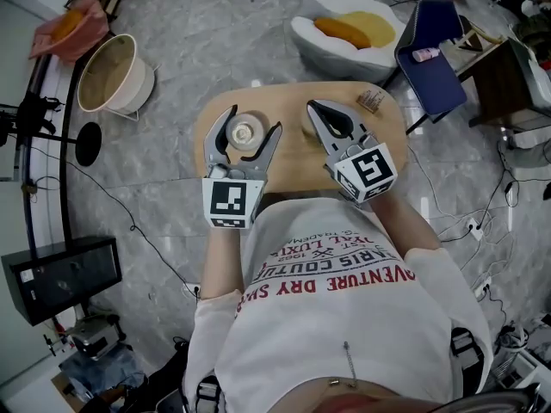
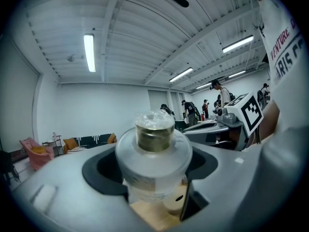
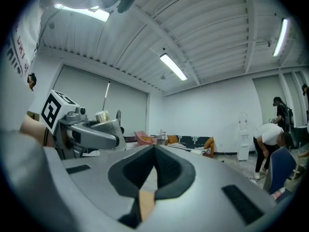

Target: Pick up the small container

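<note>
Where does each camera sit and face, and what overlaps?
Head view: on person's head, steeply down at table, left tongs, right tongs, shirt.
Left gripper view: on left tongs, along its jaws at the small container; shirt right.
Right gripper view: on right tongs, along its closed jaws; shirt left.
Shared: each gripper view shows the other tongs.

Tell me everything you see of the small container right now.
The small container is a translucent plastic jar with a wide round lid and a brass-coloured knob capped in clear plastic. It stands upright over the wooden table, gripped at its sides by the left claw. Whether it is lifted, I cannot tell.
</note>
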`<state>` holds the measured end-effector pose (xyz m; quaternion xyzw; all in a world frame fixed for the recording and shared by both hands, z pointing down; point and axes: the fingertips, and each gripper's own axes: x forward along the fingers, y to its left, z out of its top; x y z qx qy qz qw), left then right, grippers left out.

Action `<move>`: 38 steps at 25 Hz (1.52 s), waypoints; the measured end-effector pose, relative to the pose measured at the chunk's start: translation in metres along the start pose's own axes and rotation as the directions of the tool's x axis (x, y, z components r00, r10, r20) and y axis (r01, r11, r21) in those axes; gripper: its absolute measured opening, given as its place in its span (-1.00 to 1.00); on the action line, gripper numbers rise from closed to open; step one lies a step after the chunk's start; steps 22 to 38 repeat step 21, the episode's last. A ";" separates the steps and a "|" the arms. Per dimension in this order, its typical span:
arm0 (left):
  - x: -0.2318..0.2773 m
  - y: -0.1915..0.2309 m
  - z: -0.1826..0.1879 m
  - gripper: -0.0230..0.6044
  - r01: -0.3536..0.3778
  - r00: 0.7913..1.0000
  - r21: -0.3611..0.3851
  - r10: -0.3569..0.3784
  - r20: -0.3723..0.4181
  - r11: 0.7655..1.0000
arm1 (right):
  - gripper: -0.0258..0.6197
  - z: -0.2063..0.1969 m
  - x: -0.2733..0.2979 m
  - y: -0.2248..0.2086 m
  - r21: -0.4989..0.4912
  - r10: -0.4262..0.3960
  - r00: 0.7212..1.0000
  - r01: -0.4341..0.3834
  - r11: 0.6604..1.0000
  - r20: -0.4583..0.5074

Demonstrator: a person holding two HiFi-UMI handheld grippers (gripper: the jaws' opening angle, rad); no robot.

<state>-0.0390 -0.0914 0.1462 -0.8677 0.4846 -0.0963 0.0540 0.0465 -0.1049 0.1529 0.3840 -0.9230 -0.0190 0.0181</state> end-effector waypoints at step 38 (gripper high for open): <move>0.014 0.013 -0.007 0.16 -0.022 0.999 0.007 0.023 -0.027 1.000 | -0.93 0.001 0.020 -0.003 -0.022 0.029 0.999 -0.029 0.999 0.017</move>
